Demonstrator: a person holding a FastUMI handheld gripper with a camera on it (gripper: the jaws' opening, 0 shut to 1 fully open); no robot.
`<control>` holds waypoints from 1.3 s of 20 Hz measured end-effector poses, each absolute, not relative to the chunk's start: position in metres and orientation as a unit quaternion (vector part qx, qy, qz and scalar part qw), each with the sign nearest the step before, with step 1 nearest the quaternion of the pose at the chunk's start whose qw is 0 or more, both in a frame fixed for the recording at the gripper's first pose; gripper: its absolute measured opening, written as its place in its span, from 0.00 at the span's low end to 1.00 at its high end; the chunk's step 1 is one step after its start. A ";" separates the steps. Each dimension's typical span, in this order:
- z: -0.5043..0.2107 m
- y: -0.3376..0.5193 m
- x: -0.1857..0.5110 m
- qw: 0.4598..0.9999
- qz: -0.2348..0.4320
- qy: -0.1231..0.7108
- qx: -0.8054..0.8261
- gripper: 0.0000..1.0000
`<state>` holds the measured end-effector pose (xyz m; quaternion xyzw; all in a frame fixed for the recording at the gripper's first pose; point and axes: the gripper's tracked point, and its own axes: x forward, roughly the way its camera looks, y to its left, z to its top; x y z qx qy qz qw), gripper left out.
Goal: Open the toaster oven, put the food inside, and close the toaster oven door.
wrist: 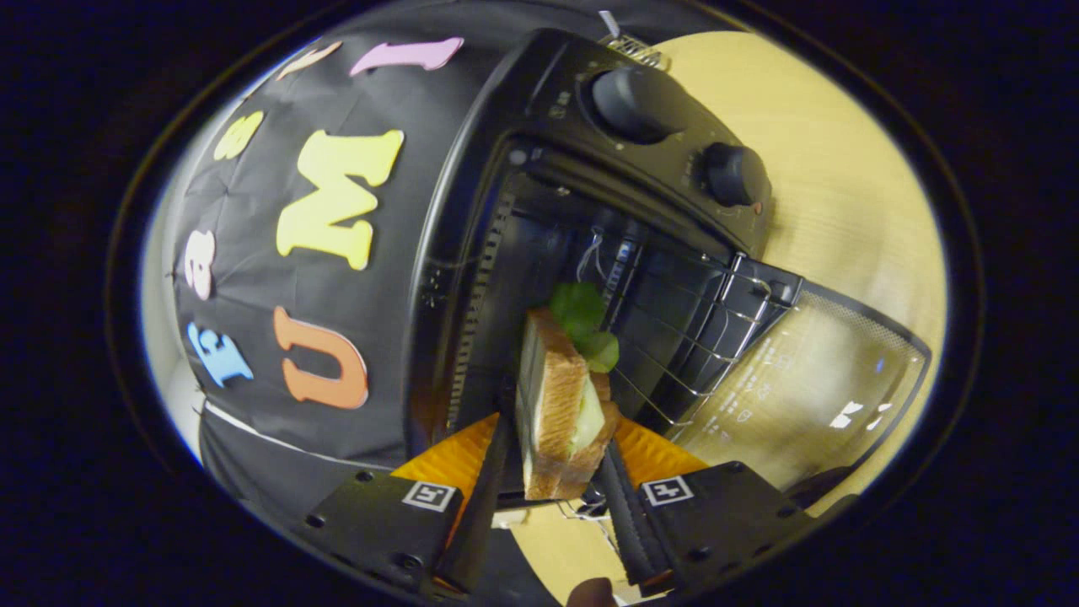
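Gripper (563, 447) clamped on sandwich (556, 405) — soft, light, crushable — best held by crusts, toaster oven (539, 219) at twelve o'clock.

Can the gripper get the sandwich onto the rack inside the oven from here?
Probably yes. The gripper is shut on the sandwich, the oven door hangs open, and the wire rack sits just beyond the bread with nothing visible between them.
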<state>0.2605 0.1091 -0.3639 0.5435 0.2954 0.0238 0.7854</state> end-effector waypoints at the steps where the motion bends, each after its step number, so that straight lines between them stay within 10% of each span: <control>1: -0.368 0.113 0.255 0.795 0.029 0.316 0.516 0.68; 10: -0.376 0.117 0.192 0.855 0.067 0.415 0.305 0.82; 26: -0.337 0.074 0.061 0.937 0.095 0.334 0.030 0.85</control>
